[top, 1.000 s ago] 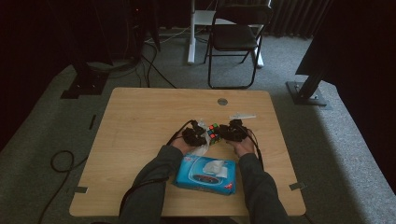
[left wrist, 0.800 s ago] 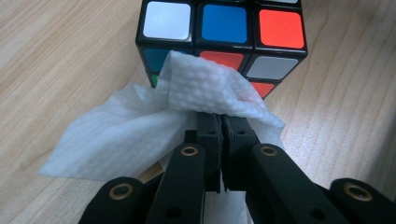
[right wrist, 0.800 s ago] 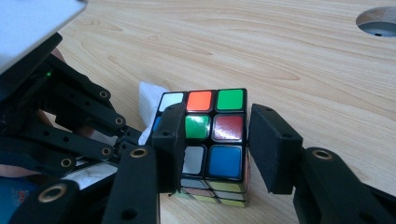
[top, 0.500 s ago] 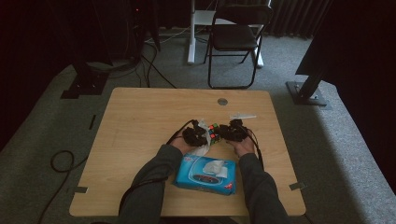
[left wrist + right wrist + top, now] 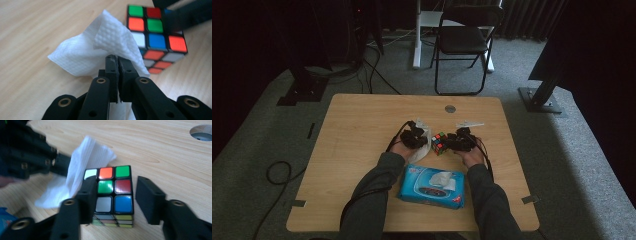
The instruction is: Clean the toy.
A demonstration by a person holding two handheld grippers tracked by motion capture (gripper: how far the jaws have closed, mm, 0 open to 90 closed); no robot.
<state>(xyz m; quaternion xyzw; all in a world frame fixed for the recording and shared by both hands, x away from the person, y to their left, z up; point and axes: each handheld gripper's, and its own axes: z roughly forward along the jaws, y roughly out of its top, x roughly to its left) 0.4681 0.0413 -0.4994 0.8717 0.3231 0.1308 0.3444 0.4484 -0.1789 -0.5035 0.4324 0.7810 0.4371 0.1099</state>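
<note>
Wooden table [image 5: 362, 150] under dim light, dark carpet and a folding chair [image 5: 464, 40] behind. My left claw [image 5: 117, 60] is pressed together, pinching a white wipe [image 5: 95, 50] that drapes up beside the cube [image 5: 155, 42]. My right claw [image 5: 115, 192] has just been opening: the jaws straddle the cube [image 5: 113, 192] but the right-hand one stands clear of it, so I read it as let go, with the cube resting on the wood. In the high view the cube [image 5: 439, 143] sits mid-table between my two claws. Step, I'd say: wiping the cube, regrip in hand. Next: close right on the cube again to steady it, then drag the wipe over the top face. Room: plenty of bare wood ahead and left; wipes pack [image 5: 432, 186] sits close behind my wrists, grommet hole [image 5: 450, 108] ahead, edges well off.
</note>
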